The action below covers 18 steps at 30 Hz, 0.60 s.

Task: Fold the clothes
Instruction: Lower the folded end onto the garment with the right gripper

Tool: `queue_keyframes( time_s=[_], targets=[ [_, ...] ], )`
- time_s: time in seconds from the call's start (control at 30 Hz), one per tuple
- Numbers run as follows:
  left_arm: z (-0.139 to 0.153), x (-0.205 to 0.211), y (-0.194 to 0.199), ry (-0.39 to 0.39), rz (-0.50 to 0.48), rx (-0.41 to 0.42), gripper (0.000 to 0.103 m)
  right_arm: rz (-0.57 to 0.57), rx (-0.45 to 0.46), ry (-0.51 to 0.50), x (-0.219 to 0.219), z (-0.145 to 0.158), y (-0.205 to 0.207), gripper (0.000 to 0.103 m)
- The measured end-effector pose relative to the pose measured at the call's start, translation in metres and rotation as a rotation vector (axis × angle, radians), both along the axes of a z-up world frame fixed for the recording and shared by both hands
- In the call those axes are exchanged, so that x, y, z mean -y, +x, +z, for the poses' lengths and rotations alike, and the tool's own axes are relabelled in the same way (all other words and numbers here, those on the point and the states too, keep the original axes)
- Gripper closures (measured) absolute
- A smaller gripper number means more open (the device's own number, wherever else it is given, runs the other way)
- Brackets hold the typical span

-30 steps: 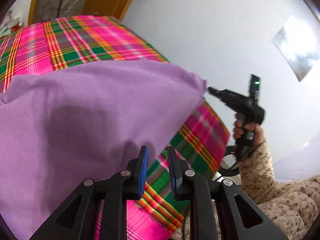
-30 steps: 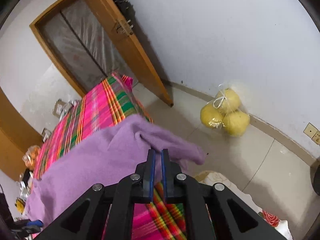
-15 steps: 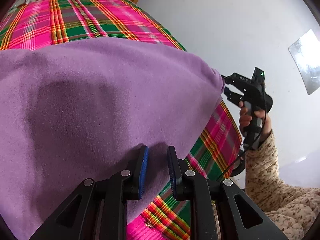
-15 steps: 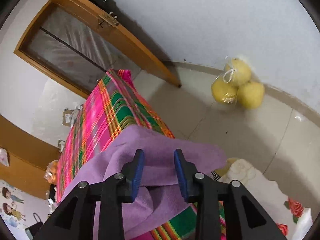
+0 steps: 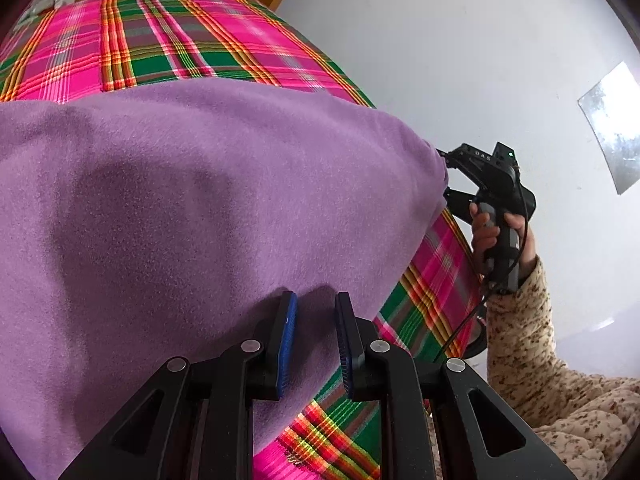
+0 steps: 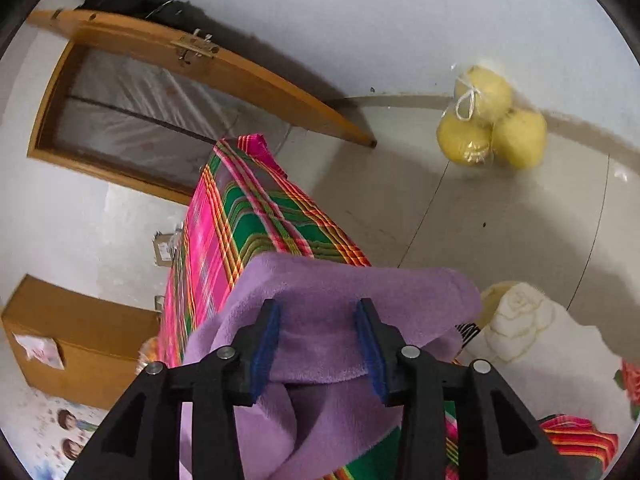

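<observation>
A purple fleece garment lies spread over the table's pink and green plaid cloth. My left gripper is open just above the garment's near edge, with only a narrow gap between its blue pads. At the garment's right corner, a hand holds my right gripper with its jaws apart around the corner. In the right wrist view my right gripper stands wide open. A folded edge of the purple garment lies between the fingers, apart from both pads.
The plaid table drops off to a tiled floor on the right. A bag of yellow fruit sits by the wall, next to a wooden door. A cream floral fabric lies below the table edge. A patterned sleeve reaches in.
My right gripper went from shut on the garment's corner to wide open, letting it go. My left gripper moved forward over the garment, which now lies flatter on the table.
</observation>
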<state>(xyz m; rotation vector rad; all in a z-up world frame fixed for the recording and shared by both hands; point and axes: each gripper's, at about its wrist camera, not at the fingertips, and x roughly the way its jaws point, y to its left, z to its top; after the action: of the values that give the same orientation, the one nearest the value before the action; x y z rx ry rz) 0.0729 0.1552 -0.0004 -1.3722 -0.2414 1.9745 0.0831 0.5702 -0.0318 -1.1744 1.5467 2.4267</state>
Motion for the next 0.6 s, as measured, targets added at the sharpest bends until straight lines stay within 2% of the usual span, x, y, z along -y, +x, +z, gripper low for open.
queue_keyframes(
  time_s=[0.3, 0.4, 0.6],
  targets=[
    [-0.002, -0.001, 0.003, 0.015, 0.014, 0.000, 0.083, -0.018, -0.036, -0.164, -0.010, -0.019, 0.002, 0.060],
    [-0.002, -0.003, 0.003, 0.010, 0.014, -0.005, 0.083, -0.038, -0.023, -0.175, -0.013, -0.021, 0.000, 0.058],
    [-0.002, 0.001, 0.005, 0.017, 0.021, -0.007, 0.083, -0.009, -0.013, -0.130, -0.009, -0.015, -0.014, 0.059]
  ],
)
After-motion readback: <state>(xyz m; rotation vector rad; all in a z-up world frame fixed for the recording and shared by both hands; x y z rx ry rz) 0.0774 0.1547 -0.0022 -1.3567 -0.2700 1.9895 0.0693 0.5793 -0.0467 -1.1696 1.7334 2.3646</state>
